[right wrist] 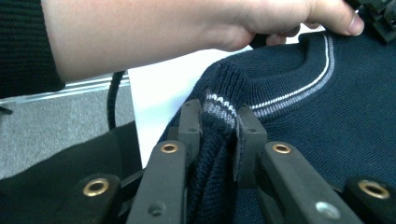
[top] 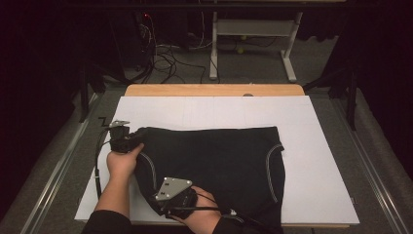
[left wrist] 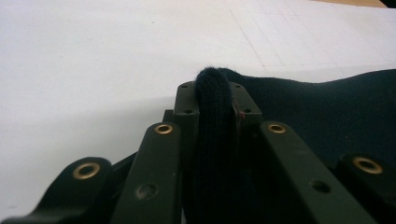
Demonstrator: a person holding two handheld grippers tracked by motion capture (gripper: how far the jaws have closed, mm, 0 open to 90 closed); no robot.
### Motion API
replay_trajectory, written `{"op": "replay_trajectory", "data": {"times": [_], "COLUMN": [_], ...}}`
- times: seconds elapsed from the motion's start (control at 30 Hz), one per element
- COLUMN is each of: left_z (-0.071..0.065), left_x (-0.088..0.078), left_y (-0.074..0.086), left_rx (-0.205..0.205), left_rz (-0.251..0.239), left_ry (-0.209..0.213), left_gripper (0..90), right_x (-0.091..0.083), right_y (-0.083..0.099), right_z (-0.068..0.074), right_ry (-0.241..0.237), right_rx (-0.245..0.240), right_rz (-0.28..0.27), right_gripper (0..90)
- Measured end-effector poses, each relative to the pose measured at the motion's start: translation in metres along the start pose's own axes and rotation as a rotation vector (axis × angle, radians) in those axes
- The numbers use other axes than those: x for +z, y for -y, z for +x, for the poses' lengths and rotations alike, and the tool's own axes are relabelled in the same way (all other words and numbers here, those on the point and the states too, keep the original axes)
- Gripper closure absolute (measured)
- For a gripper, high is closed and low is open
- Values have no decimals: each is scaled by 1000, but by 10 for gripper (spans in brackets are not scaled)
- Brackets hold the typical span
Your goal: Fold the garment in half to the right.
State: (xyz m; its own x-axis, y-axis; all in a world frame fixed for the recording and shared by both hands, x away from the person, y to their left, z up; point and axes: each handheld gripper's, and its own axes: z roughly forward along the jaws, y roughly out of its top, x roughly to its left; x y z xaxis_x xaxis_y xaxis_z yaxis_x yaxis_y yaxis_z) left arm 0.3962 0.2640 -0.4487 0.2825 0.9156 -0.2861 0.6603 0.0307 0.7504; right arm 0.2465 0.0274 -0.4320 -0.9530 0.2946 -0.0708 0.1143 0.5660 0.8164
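Observation:
A dark navy knit garment [top: 214,161] with thin pale stripes along its curved edges lies on the white sheet [top: 311,146]. My left gripper [top: 127,139] is at the garment's far left corner, shut on a fold of the knit [left wrist: 213,93] that bulges up between its jaws. My right gripper [top: 160,201] is at the near left edge, shut on the striped edge of the garment [right wrist: 220,109]. In the right gripper view the garment [right wrist: 327,121] spreads to the right, and the person's left hand [right wrist: 187,28] crosses the top.
The white sheet [left wrist: 93,56] covers a wooden table [top: 214,89]. Metal rails [top: 58,165] run along both sides. Behind the table stand a white desk frame [top: 253,29] and loose cables [top: 165,58] on the floor.

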Motion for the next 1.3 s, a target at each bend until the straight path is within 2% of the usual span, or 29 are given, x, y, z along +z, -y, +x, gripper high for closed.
{"op": "replay_trajectory", "data": {"times": [0.47, 0.6, 0.77, 0.83, 0.93, 1.03, 1.1, 1.17, 1.3], "left_z": [37, 46, 52, 53, 51, 44, 37, 27, 9], "left_x": [-39, -49, -59, -63, -66, -63, -62, -61, -53], "left_y": [1, 0, -2, -3, -7, -14, -18, -27, -39], "left_rx": [-13, -38, -39, -40, -24, -32, -23, 3, 11], "left_rz": [-16, -26, -16, -14, 2, 60, 59, 57, 59], "left_ry": [-46, -53, -84, -90, -104, -130, -132, -126, -133], "left_gripper": [730, 730, 729, 729, 729, 729, 728, 728, 727], "right_x": [22, 28, 36, 38, 36, 29, 23, 16, -3], "right_y": [-31, -39, -45, -47, -50, -50, -48, -46, -35], "right_z": [18, 22, 23, 27, 28, 25, 22, 19, 12], "right_ry": [-19, -26, -48, -48, -47, -32, -20, -8, 31], "right_rx": [-35, -42, -26, -38, -47, -49, -45, -41, -33], "right_rz": [-34, -41, -61, -66, -70, -78, -85, -95, -125], "right_gripper": [778, 778, 778, 778, 778, 777, 777, 777, 777]}}
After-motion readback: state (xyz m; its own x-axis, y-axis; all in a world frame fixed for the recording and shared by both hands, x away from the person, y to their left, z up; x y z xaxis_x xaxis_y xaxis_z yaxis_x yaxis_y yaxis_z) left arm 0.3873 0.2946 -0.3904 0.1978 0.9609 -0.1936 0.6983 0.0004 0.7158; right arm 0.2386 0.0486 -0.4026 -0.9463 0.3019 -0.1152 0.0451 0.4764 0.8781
